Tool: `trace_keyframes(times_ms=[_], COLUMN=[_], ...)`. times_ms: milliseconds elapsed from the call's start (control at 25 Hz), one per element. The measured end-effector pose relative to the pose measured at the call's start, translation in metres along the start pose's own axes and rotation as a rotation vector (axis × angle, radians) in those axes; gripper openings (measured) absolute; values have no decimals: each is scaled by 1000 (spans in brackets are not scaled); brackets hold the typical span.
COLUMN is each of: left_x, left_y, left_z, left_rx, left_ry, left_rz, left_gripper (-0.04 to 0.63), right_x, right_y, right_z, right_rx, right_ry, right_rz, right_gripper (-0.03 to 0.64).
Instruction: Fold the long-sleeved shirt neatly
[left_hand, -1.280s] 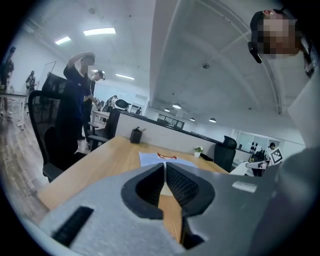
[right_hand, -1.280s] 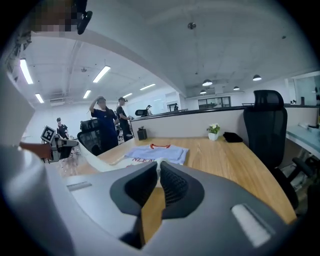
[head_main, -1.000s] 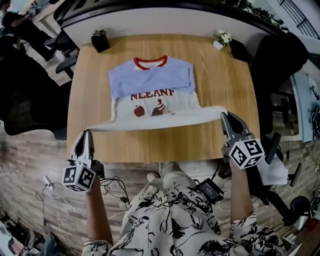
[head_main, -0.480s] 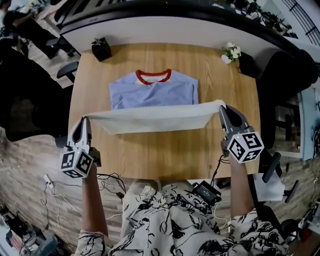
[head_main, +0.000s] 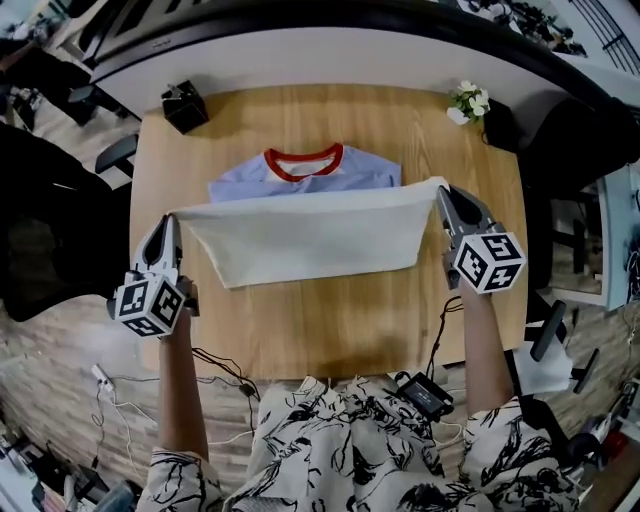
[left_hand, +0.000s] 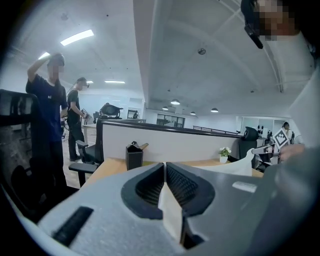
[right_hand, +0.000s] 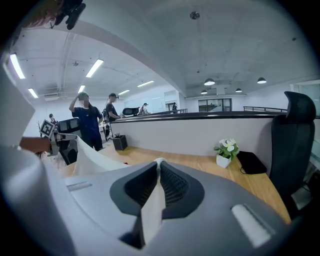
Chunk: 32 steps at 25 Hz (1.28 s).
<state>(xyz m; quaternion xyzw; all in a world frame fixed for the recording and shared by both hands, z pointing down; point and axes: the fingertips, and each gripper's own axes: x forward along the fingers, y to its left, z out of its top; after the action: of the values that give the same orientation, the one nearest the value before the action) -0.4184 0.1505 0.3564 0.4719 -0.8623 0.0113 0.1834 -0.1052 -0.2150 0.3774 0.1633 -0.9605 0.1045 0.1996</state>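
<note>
Jaws of both grippers are seen closed almost fully, each pair pinched on a thin layer of pale cloth. Between the jaws of the left gripper (left_hand: 164, 166) a corner of the long-sleeved shirt (head_main: 310, 235) is clamped, and a strip of it is seen running back through the ribbed pads. The opposite corner is gripped in the same way by the right gripper (right_hand: 159, 163). The white edge of the shirt is held stretched from one pair of jaws to the other, above the wooden table (head_main: 340, 320), and the white panel is spread from that edge back on the person's side of the jaws. Beyond the jaws, the blue upper part with the red collar (head_main: 303, 162) is laid flat on the table. Farther ahead of the left jaws a black box (head_main: 184, 105) is seen, and ahead of the right jaws a small potted flower (head_main: 468, 100).
</note>
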Motion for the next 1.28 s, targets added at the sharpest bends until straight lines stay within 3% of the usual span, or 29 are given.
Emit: trace_keyframes(times_ms=[360,720,1160,1280], left_x=[90,156,197,200], left_y=[33,58,70,66], left_z=[-42,-106,-151,-152], left_rx=[-18,14,168,191], left_ry=[104,280,417,396], left_rz=[-30,-37,-47,-117], left_gripper=[21,23,26,60], right_x=[87,161,197,198], right_y=[-31,-60,-74,-75], right_z=[-27,-94,-132,-127], right_rx=[7,13,-2,1], right_ry=[95,295,402,368], right_rz=[-43,-79,-80,-43], right_gripper=[29,32,58,90])
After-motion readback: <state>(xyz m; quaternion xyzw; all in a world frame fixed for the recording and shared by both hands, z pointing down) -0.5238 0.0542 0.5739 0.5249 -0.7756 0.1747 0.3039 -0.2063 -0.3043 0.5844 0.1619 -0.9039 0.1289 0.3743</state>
